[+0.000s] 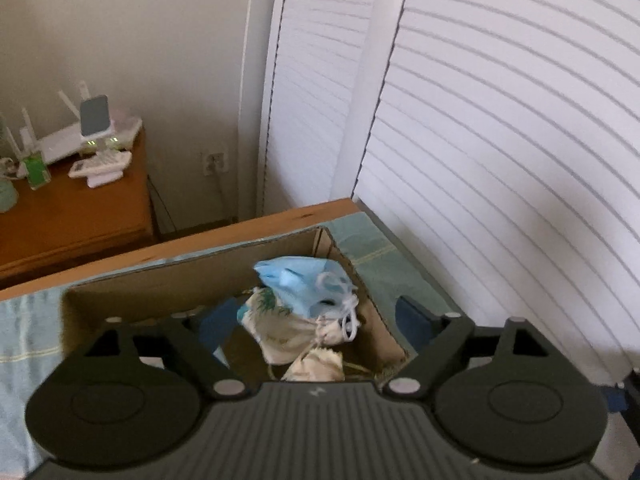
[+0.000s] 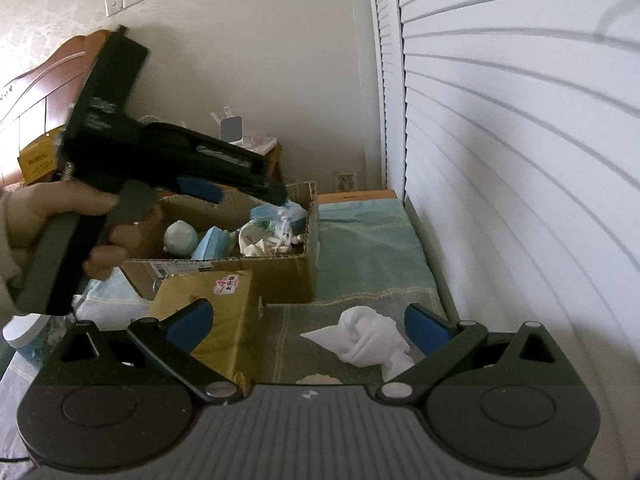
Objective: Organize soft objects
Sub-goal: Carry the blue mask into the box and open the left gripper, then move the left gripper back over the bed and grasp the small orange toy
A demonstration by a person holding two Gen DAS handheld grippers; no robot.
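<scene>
Cardboard box [image 1: 192, 284] sits centre frame in left wrist view, on teal cloth [image 1: 372, 252] over a wood-edged surface. Holds blue face masks [image 1: 298, 280] on top of a cream printed fabric bundle [image 1: 280, 328] with white strings. Same box [image 2: 280, 268] at mid frame in right wrist view, also holding a pale round soft item [image 2: 181, 237] and another blue mask [image 2: 212, 245].

White crumpled cloth [image 2: 368, 340] lies on the teal cloth [image 2: 360, 248] at lower centre of right view, outside the box, near its front right corner. Sits between the right gripper [image 2: 316, 324] fingers, blue pads [image 2: 426, 330] spread wide, not touching it, nothing gripped.

Left gripper [image 1: 316, 324] hangs above the box, fingers [image 1: 414, 322] spread wide, holding nothing. Seen side-on in right view [image 2: 240, 186] at upper left, over the box, held by a bare hand [image 2: 64, 220].

Yellow-brown packet [image 2: 216, 312] with pink sticker leans just in front of the box, lower left of right view. Light blue towel [image 2: 108, 296] beside it at left; white cap [image 2: 26, 330] at far left edge.

White louvered doors [image 1: 500, 140] fill right side of both views. Wooden side table [image 1: 72, 216] at left of left view carries a router [image 1: 60, 144] and small white devices. Wall outlet [image 1: 214, 162] lower on the wall.
</scene>
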